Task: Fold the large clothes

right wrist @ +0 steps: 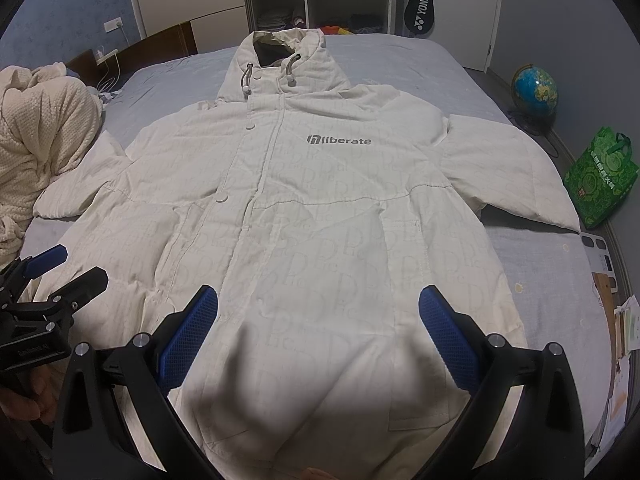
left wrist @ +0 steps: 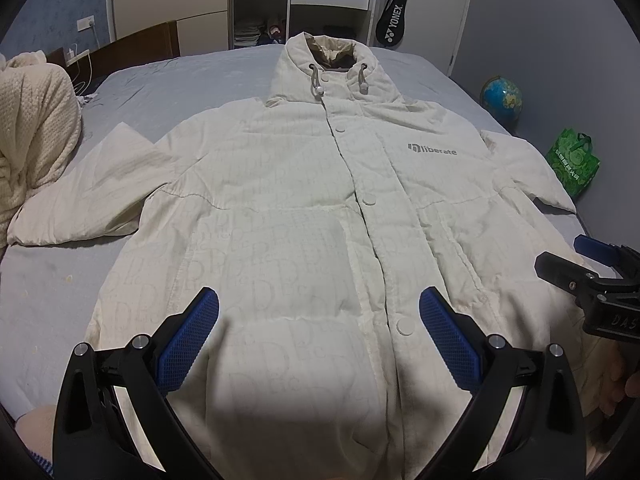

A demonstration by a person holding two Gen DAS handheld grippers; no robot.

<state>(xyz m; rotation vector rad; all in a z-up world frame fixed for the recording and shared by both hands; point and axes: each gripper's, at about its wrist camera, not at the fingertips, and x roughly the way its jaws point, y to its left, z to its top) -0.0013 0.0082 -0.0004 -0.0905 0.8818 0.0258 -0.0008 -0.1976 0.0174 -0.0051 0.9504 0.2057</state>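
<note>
A cream padded hooded jacket lies flat on its back on the bed, front snapped shut, both sleeves spread out, hood at the far end, grey "liberate" print on the chest. My left gripper hovers open over the lower left half near the hem, its blue pads wide apart and holding nothing. My right gripper hovers open over the lower right half, also with nothing held. Each gripper shows at the edge of the other view: the right gripper and the left gripper.
The bed's grey sheet shows around the jacket. A cream knitted blanket is heaped at the left. Right of the bed on the floor stand a globe and a green bag. Papers lie at the right edge.
</note>
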